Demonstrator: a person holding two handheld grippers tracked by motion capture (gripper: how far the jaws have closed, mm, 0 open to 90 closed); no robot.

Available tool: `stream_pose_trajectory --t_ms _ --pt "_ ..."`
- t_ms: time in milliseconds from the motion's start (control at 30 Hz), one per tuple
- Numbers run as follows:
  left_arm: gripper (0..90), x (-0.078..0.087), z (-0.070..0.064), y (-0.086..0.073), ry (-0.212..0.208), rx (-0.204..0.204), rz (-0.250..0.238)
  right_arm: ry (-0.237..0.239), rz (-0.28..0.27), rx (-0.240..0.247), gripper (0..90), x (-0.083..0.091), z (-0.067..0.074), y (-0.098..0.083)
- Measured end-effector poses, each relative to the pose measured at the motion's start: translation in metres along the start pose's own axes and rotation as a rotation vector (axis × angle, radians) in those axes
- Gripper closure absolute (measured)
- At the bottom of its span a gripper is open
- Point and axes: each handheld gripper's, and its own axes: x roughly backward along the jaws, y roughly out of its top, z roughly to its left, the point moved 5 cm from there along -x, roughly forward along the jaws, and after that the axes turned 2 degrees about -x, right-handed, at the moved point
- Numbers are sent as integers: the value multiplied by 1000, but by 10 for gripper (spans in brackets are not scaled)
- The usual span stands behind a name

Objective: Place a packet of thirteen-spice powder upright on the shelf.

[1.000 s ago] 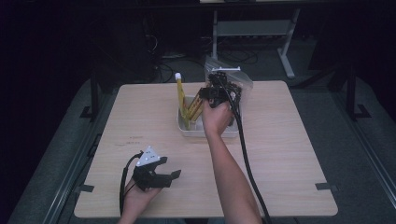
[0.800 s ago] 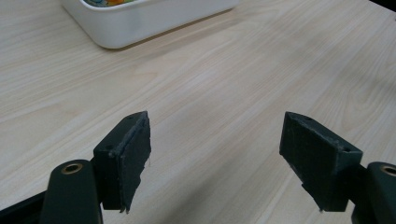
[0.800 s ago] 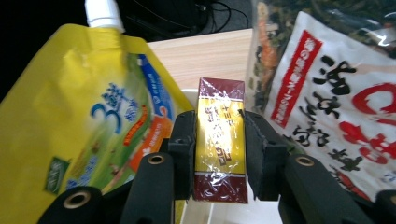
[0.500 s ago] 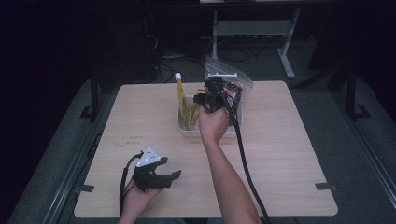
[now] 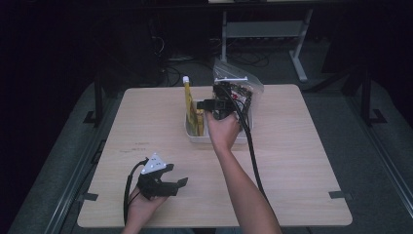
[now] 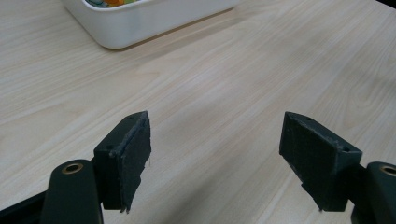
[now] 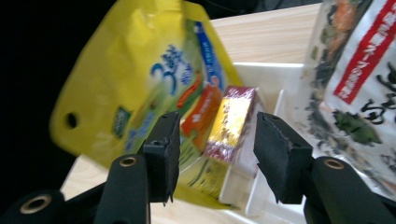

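A white bin (image 5: 195,138) stands at the middle back of the wooden table (image 5: 302,161). A yellow pouch (image 5: 188,100) with a white cap stands upright in its left end. A clear bag of dark seaweed (image 5: 246,90) leans at its right end. My right gripper (image 5: 214,105) hangs over the bin and its jaws have just been opening. In the right gripper view, a small gold and red box (image 7: 231,116) stands in the gap of my right gripper (image 7: 216,121), untouched, between the pouch (image 7: 140,70) and the seaweed bag (image 7: 355,70). My left gripper (image 5: 176,175) rests open at the near left, holding nothing.
The left gripper view has my left gripper (image 6: 215,119) over bare wood, with the bin's wall (image 6: 140,23) farther off. A black cable (image 5: 251,151) trails along the right forearm. Dark floor surrounds the table, and a grey metal frame (image 5: 263,29) stands behind it.
The right gripper has shifted a little to the left over the bin, toward the yellow pouch. The left hand and its gripper have not moved.
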Motion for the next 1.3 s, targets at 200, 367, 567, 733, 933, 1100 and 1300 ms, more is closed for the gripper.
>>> stream_pose_trajectory --t_ms 200,367,567,733,933,1100,1300 --pt "240 0 0 -2 2 -7 9 78 23 27 481 12 8 -15" --pt "235 5 1 -3 10 -3 -2 103 53 65 470 19 15 -31" --pt "231 9 3 -4 18 -1 -6 137 87 87 458 24 16 -53" --pt "228 9 3 -4 18 -4 -3 155 107 95 451 23 11 -71" --pt "217 9 4 -5 17 0 -1 168 141 86 439 23 -2 -94" --pt "211 8 4 -5 16 -1 0 181 151 62 427 28 -16 -108" --pt "206 6 2 -6 8 -6 4 185 160 51 417 34 -31 -121"
